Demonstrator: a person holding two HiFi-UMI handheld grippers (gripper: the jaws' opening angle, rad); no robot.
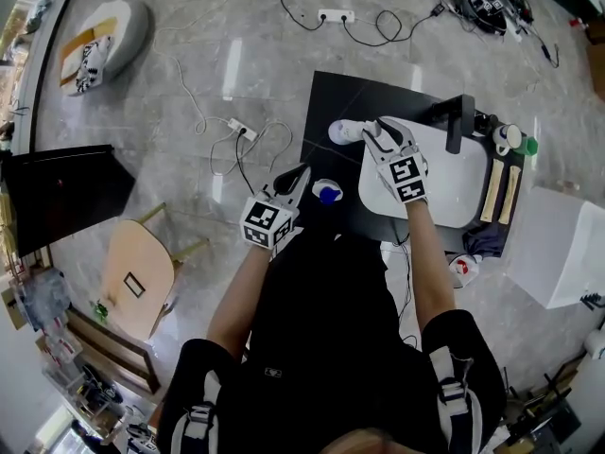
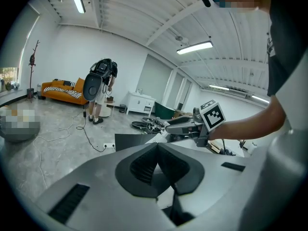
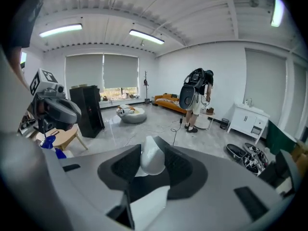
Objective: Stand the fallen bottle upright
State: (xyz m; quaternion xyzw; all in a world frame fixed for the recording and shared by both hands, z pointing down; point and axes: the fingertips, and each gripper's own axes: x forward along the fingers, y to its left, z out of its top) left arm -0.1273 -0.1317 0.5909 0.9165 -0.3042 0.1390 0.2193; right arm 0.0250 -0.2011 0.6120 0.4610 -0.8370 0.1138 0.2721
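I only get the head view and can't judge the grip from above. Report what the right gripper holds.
Observer: In its own view the right gripper is shut on the white bottle, with a pad on each side.
Operator: Now check the left gripper.
Observer: The left gripper has its jaws together, with nothing between them.
Operator: Say who else is in the room.
Observer: One person stands bent over across the floor, near an orange sofa.
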